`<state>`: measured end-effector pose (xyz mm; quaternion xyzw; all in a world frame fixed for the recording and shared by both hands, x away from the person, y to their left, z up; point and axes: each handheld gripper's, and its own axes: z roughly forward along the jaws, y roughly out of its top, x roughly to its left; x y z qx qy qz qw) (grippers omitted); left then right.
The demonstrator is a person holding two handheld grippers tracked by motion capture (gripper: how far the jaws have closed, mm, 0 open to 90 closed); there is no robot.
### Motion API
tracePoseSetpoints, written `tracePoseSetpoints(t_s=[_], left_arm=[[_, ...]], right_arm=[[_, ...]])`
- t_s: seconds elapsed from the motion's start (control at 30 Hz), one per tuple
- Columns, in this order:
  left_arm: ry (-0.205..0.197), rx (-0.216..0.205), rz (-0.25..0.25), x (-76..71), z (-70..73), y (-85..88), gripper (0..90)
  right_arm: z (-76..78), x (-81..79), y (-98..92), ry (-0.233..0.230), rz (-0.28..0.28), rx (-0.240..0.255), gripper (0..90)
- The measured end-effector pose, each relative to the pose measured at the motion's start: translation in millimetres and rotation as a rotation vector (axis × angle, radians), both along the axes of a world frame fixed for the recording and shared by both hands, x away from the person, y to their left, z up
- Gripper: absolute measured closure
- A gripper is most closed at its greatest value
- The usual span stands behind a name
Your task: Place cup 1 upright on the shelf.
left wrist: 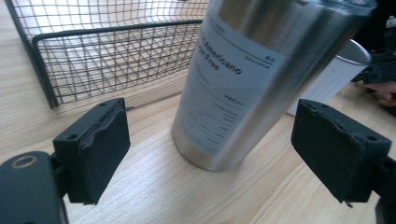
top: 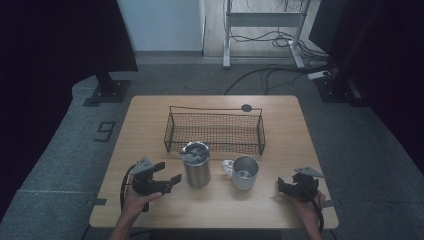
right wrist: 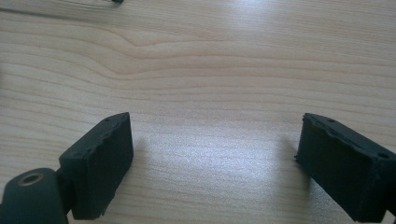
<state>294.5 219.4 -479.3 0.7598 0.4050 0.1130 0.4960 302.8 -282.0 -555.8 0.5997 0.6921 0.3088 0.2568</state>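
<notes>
A steel tumbler [top: 196, 169] with a dark lid and a white printed label stands upright near the table's front middle. My left gripper [top: 169, 173] is just left of it, open, with its jaws pointing at it. In the left gripper view the tumbler [left wrist: 243, 70] rises just beyond the pads [left wrist: 98, 149], which do not touch it. A pale mug [top: 245, 173] with a handle on its left stands to the tumbler's right. My right gripper [top: 281, 186] rests right of the mug, open over bare wood [right wrist: 210, 70], with nothing between its jaws.
A black wire basket [top: 215, 108] sits behind the tumbler and mug, mid-table; its mesh wall [left wrist: 116, 56] is close behind the tumbler. The wooden table [top: 150, 120] has free room at its left and right sides. A small dark disc [top: 246, 107] lies by the far edge.
</notes>
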Motion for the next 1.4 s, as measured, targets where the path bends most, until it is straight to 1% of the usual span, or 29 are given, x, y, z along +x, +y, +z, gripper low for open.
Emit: tracePoseSetpoints(t_s=[0.27,0.5,0.6,0.7,0.8,0.9,1.03,1.23,1.4], left_arm=[[-0.015,0.001,-0.026,-4.4,3.8,-9.2,11.6],[-0.013,0.006,-0.042,-3.9,4.3,-16.1,11.5],[-0.013,0.012,-0.044,-2.5,4.5,-19.1,11.5],[-0.009,0.006,-0.05,-1.0,5.4,-22.4,11.6],[-0.014,0.014,-0.053,1.0,7.3,-28.9,11.6],[-0.021,0.017,-0.055,2.5,9.3,-31.7,11.3],[-0.028,0.005,-0.066,4.9,13.1,-36.8,9.2],[-0.022,0.013,-0.08,7.9,12.9,-45.0,7.2],[-0.028,0.024,-0.081,11.5,13.0,-52.1,5.8]], right_arm=[[0.3,-0.5,-0.2,0.001,-0.005,-0.001,11.4],[0.3,-0.6,-0.2,0.001,-0.006,-0.001,11.6],[0.3,-0.5,-0.2,0.0,-0.006,0.0,11.6],[0.2,-0.5,-0.2,0.0,-0.007,0.0,11.6],[0.3,-0.5,-0.3,0.0,-0.006,0.0,11.7],[0.2,-0.5,-0.2,0.0,-0.006,0.0,11.7],[0.3,-0.6,-0.3,-0.001,-0.004,0.0,11.9],[0.2,-0.6,-0.2,-0.002,-0.004,0.0,12.1],[0.2,-0.6,-0.2,-0.002,-0.003,0.0,12.3]])
